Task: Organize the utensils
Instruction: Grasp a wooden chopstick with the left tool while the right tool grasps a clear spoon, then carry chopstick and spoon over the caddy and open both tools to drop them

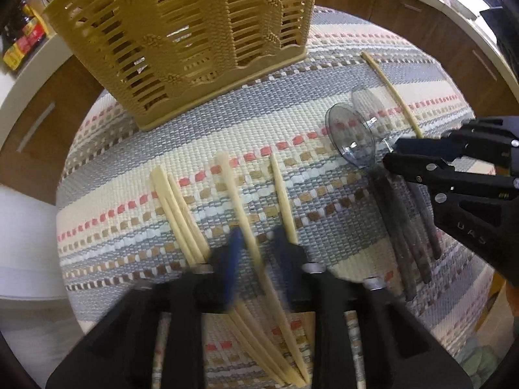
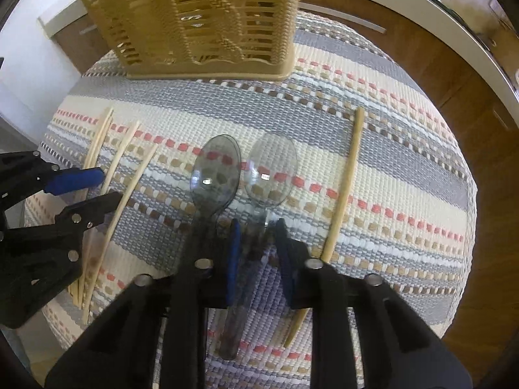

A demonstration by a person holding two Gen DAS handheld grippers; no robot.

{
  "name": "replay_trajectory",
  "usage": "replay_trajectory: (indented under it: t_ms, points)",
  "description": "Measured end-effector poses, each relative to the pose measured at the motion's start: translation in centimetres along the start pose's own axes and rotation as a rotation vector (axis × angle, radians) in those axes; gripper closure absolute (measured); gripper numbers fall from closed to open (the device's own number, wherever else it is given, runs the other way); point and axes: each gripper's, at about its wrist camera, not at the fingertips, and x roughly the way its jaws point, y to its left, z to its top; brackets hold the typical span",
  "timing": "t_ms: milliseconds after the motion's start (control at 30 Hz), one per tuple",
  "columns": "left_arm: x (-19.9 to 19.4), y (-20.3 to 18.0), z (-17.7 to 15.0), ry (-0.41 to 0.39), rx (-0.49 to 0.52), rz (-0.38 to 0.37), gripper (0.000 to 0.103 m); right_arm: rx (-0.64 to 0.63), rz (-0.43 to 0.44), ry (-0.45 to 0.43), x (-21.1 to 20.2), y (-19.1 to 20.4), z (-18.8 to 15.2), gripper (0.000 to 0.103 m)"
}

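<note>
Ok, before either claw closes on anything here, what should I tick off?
1. Left claw open around a single chopstick: ok, one stick lies between its fingers and the neighbouring sticks lie outside.
2. Right claw open over one spoon handle only: cannot tell, the handles of the clear spoon and the smoky spoon lie close together and blur there.
3. Basket upright on the mat: ok.
4. Basket opening free: cannot tell, its top is out of frame.
5. The two claws apart from each other: ok.
</note>
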Motion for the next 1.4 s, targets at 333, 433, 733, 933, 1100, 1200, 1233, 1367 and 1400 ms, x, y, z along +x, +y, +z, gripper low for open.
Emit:
replay_trajectory:
  t_ms: [333,433,733,933,1100,1200,1233,1367,1400]
  points:
    - [-3.6,1.5,-1.0,-0.222,-0.151,-0.17,0.099,0.019,0.099,-0.16,-4.7,-2.0,-1.3,0.093]
    - [-6.1,1.9,-1.5,-0.318,-0.157,-0.191,0.099,0.004,0.117,-0.217,-6.9,-2.1,-1.2,0.093]
    - [-14.3,3.1,-1.7,-0.574,-0.116,-0.197,0.099,-0.061,0.175,-0.434,-14.1,-0.8,0.6,0.093]
    - [-18.7,3.8,-0.4,-0.73,-0.099,-0.196,0.099,-0.057,0.196,-0.56,-17.5,-1.8,3.2,0.093]
    - [-21.6,4.6,0.8,-0.867,-0.1,-0.199,0.099,-0.044,0.195,-0.64,-19.0,-2.9,6.1,0.093]
    - [-22.7,5.1,2.0,-0.948,-0.119,-0.189,0.099,-0.045,0.186,-0.693,-19.5,-2.9,7.7,0.093]
    - [-22.9,5.5,2.5,-0.977,-0.129,-0.192,0.099,-0.042,0.18,-0.713,-19.7,-3.0,8.1,0.093]
    - [-23.0,7.5,4.0,-1.07,-0.195,-0.21,0.099,-0.053,0.136,-0.805,-19.7,-2.8,10.0,0.093]
    - [-22.8,8.0,4.4,-1.079,-0.206,-0.214,0.099,-0.054,0.136,-0.816,-19.5,-2.8,10.4,0.093]
